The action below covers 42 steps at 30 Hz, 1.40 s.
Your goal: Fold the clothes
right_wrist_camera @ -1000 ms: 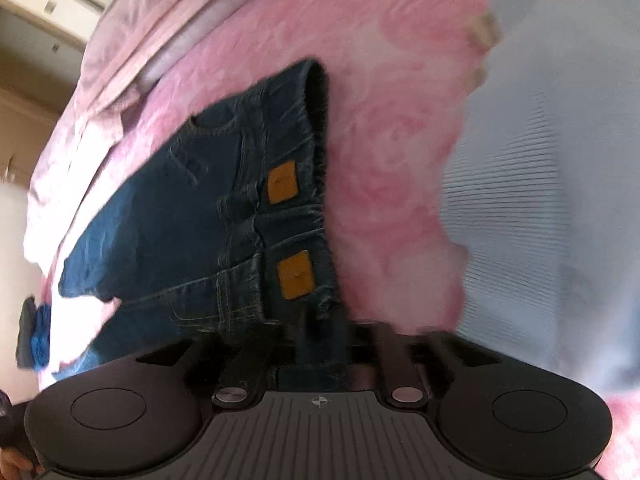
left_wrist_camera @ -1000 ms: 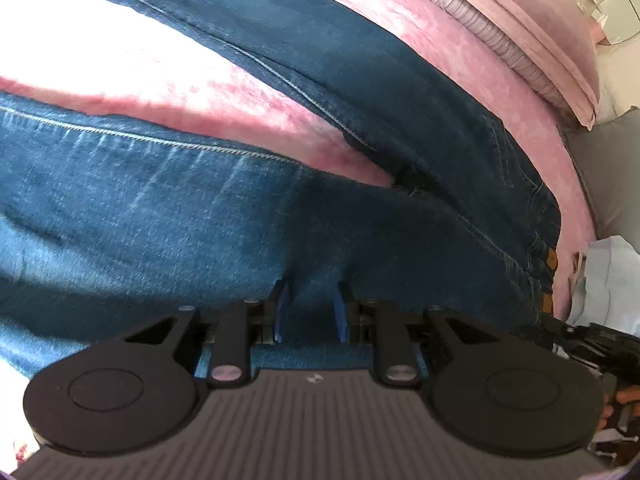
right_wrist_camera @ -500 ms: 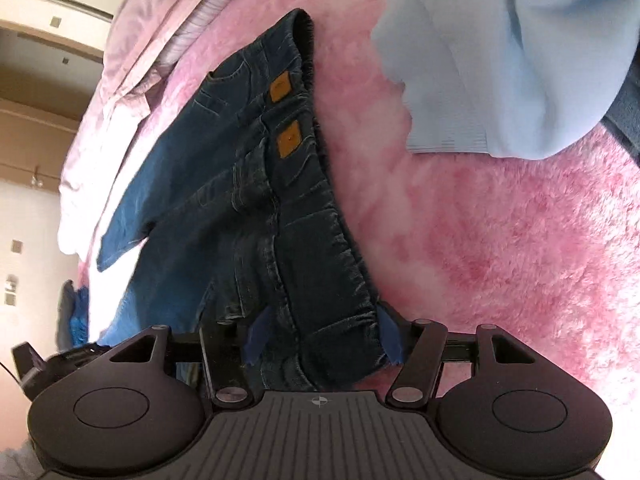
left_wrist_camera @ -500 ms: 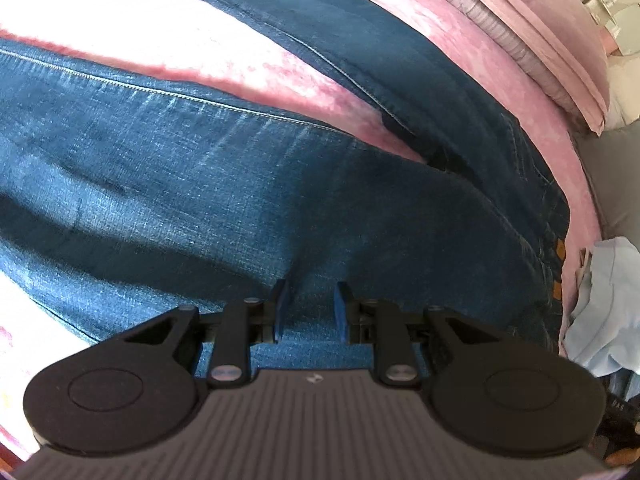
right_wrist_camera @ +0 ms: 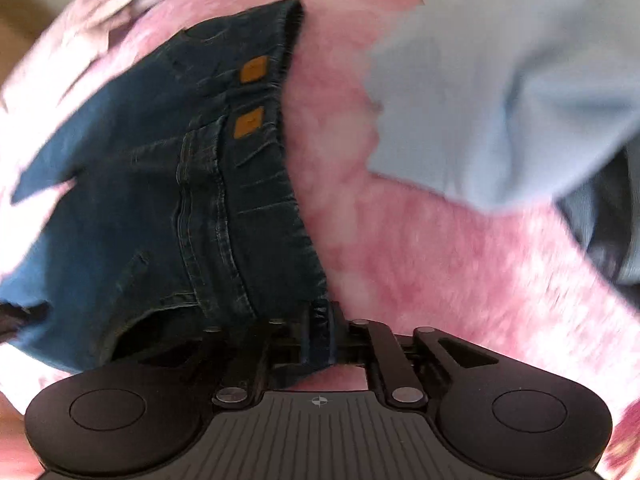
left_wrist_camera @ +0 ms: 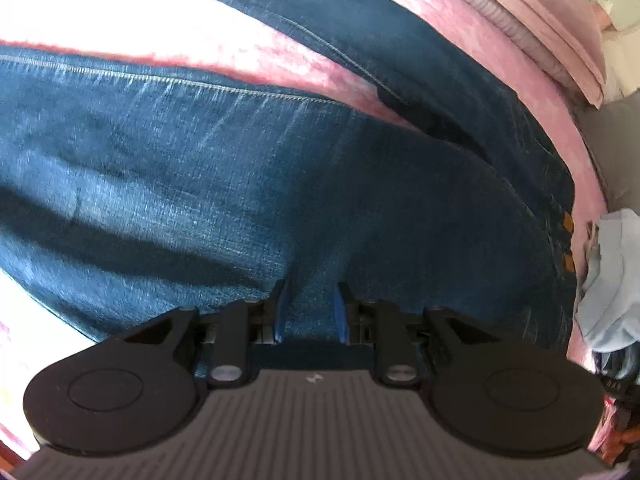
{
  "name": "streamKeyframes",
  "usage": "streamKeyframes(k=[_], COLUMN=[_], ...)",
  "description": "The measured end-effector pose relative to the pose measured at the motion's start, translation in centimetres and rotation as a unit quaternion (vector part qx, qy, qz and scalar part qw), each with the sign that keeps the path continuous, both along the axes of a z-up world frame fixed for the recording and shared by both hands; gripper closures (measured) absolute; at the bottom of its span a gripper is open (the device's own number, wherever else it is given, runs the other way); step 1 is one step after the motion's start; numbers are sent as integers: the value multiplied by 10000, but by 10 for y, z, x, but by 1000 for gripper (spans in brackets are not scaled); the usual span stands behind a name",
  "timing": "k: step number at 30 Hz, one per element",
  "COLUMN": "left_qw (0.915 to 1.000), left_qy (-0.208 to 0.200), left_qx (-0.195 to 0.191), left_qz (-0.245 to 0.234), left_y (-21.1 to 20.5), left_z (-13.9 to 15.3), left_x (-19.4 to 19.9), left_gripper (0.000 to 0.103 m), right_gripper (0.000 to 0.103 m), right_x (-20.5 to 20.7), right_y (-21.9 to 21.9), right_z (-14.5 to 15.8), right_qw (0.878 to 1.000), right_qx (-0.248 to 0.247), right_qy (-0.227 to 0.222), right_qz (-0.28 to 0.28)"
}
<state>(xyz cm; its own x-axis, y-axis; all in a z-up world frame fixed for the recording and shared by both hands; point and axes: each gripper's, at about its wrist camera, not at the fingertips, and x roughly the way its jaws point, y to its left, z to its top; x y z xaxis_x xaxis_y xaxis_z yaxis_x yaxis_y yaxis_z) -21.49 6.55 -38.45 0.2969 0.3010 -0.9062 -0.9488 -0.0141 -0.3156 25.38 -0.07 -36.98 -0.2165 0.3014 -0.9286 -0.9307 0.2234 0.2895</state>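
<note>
Jeans (left_wrist_camera: 280,168) lie spread over a pink blanket (right_wrist_camera: 400,240) on the bed, filling most of the left wrist view, with one leg running across the middle of the frame and the other slanting from the top centre down to the right. In the right wrist view the waistband end sits in the left half of the frame, two tan patches (right_wrist_camera: 250,96) showing near the band in the upper middle.

Low in the centre of its view, the left claw (left_wrist_camera: 309,304) has denim bunched between its blue pads (left_wrist_camera: 340,312), the jaws set narrowly apart and pressing on the cloth. The right claw (right_wrist_camera: 320,334), at the bottom centre of its own view, has just been closing, and its jaws now pinch a fold of the waistband edge between them; that view is blurred.

A pale blue garment (right_wrist_camera: 500,92) lies on the blanket in the upper right of the right wrist view, apart from the jeans, and shows again at the right edge of the left wrist view. Pink pillows (left_wrist_camera: 540,28) are stacked in the upper right of the left wrist view.
</note>
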Motion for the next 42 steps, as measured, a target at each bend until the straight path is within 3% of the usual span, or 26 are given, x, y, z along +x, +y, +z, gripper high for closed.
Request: streamKeyframes(k=[2, 3, 4, 6, 9, 12, 17, 22, 29, 34, 42], left_qw=[9999, 9998, 9997, 9995, 9992, 9988, 9970, 9969, 9942, 9905, 9869], left_qy=[58, 105, 140, 161, 201, 309, 328, 242, 750, 903, 522], left_qx=[82, 118, 161, 269, 324, 294, 514, 616, 775, 1007, 1202], left_qz=[-65, -90, -99, -47, 73, 253, 484, 422, -41, -256, -939], left_y=[-2, -4, -5, -9, -10, -6, 10, 45, 84, 108, 140], left_z=[5, 7, 9, 12, 12, 12, 24, 20, 27, 27, 9], left_x=[-8, -13, -19, -36, -64, -100, -191, -297, -416, -455, -468], left_gripper=[84, 84, 84, 84, 84, 84, 84, 84, 78, 72, 70], right_gripper=[81, 67, 64, 64, 64, 64, 64, 64, 64, 64, 64], right_x=[-7, -9, -14, -29, -70, -124, -224, -347, -511, -553, -541], right_y=[3, 3, 5, 8, 19, 39, 56, 65, 81, 98, 118], right_z=[12, 19, 28, 44, 50, 26, 45, 41, 15, 1, -5], right_qw=[9993, 9984, 9962, 9918, 9878, 9864, 9749, 9644, 9608, 9585, 9595], right_qx=[-19, -7, 92, 459, 1009, 548, 1290, 1455, 1411, 1376, 1110], right_qy=[-365, -563, -860, -1163, -877, -940, -864, -835, -889, -1062, -1575], right_qz=[78, 68, 72, 282, 802, 1235, 1597, 2045, 2214, 2261, 2057])
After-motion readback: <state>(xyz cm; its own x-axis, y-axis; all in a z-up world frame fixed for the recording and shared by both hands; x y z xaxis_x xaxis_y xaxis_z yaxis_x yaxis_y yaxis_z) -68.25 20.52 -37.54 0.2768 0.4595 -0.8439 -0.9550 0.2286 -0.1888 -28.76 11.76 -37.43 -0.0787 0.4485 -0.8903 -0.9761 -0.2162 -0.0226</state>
